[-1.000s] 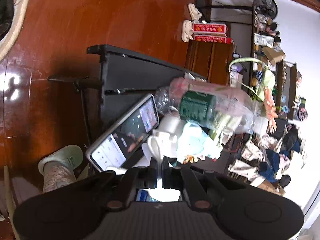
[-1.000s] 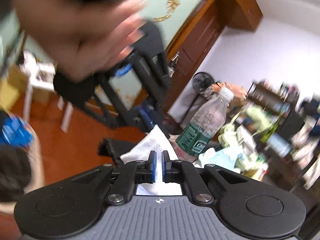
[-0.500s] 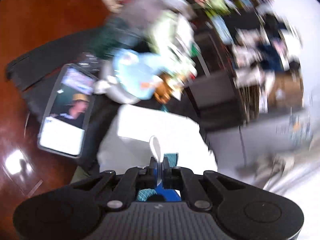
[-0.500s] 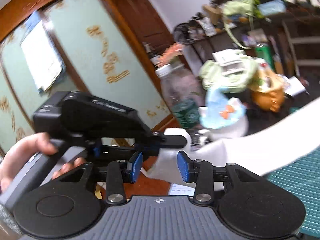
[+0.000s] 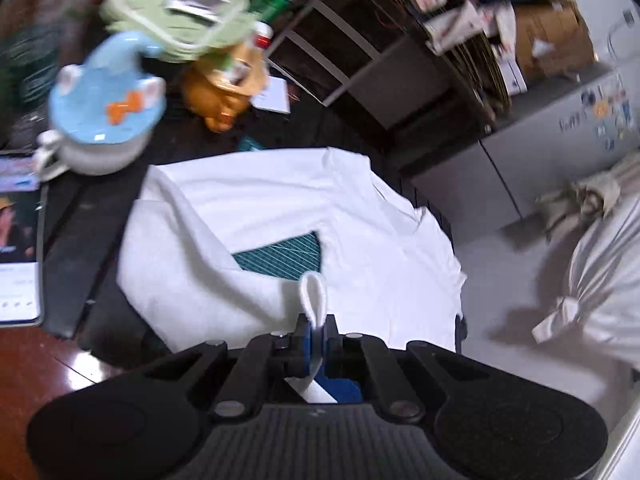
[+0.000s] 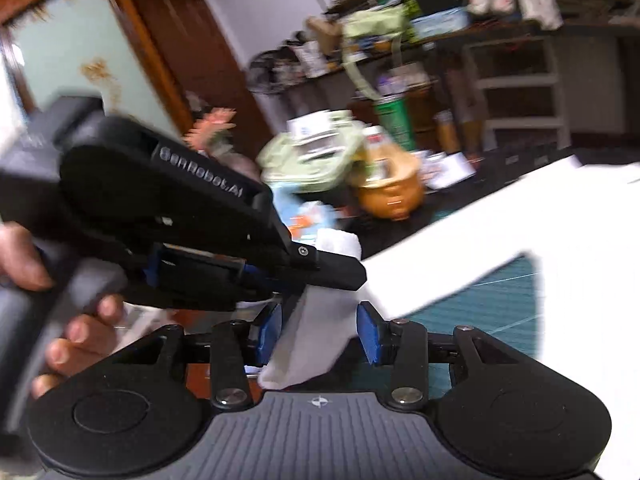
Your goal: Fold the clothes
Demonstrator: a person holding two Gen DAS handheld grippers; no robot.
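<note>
The left gripper (image 5: 316,340) is pinching a fold of the white garment (image 5: 256,216) between closed jaws, a small loop of cloth standing up past its tips. The garment is lying spread over a teal cutting mat (image 5: 288,256) on the dark table (image 5: 92,232), with the mat showing through a gap in the cloth. The right gripper (image 6: 318,332) is opening its jaws, a corner of the same garment hanging loose between the blue pads (image 6: 266,332) without being pressed. A hand (image 6: 52,312) is holding the left gripper's handle at the near left, and a blue cup (image 5: 108,112) is sitting on the far left
</note>
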